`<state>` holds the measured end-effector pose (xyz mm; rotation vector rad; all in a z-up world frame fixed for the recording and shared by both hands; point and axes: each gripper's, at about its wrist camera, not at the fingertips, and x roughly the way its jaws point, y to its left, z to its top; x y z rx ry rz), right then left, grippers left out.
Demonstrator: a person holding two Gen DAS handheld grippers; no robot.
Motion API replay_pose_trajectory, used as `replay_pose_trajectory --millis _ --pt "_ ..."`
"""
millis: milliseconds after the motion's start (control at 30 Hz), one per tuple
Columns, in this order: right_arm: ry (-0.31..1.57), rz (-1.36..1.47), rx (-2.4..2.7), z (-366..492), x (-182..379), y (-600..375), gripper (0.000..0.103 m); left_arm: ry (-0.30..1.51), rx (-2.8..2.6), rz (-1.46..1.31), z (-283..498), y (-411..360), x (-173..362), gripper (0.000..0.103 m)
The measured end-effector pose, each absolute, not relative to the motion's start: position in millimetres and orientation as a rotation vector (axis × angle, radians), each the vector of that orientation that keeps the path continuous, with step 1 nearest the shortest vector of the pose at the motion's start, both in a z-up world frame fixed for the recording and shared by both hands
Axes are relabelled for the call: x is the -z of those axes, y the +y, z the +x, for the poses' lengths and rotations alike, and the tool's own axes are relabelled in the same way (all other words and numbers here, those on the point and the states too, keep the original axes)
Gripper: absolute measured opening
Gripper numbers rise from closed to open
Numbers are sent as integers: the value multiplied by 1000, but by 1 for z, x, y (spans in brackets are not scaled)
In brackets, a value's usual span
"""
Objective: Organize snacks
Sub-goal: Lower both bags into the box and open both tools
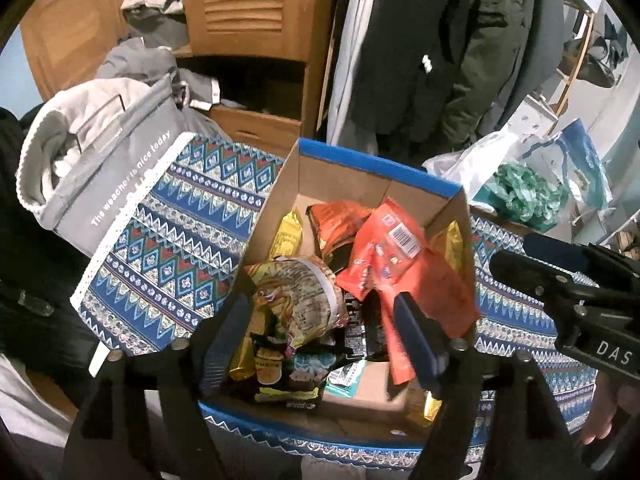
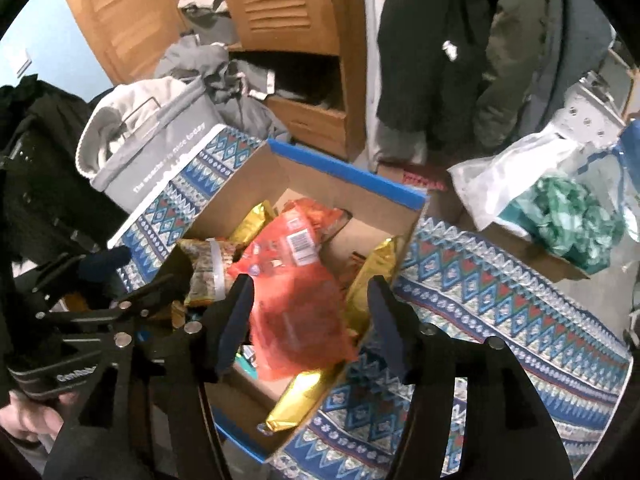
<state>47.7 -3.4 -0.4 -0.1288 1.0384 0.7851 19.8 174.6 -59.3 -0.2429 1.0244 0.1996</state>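
Cardboard box (image 1: 344, 184) of snacks on patterned cloth (image 1: 168, 248), left gripper (image 1: 320, 340) and right gripper (image 2: 310, 320) above it, both jaws wide apart (gripping nothing), orange packet (image 2: 296, 280) lying loose between right fingers.

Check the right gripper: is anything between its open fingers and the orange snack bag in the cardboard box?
Nothing visible. The right gripper stands open directly over the orange snack bag, which lies on top of the pile in the cardboard box. The noodle bowl sits to one side, clear of the fingers.

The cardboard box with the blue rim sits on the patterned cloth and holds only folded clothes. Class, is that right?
Not quite. The box on the cloth holds snacks: an orange packet and a noodle bowl, as the left wrist view shows.
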Motion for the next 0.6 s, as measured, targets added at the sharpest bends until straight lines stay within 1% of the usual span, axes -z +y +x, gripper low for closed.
replay_pose_trajectory --millis 200,300,600 --pt "987 -113 -758 37 -17 -25 69 1003 -179 -226 12 162 40 79" --pt "957 -108 -747 31 -27 -36 70 988 -172 -191 9 153 32 81" --pt "890 -90 -721 13 -44 -71 71 953 -155 -146 0 136 13 82"
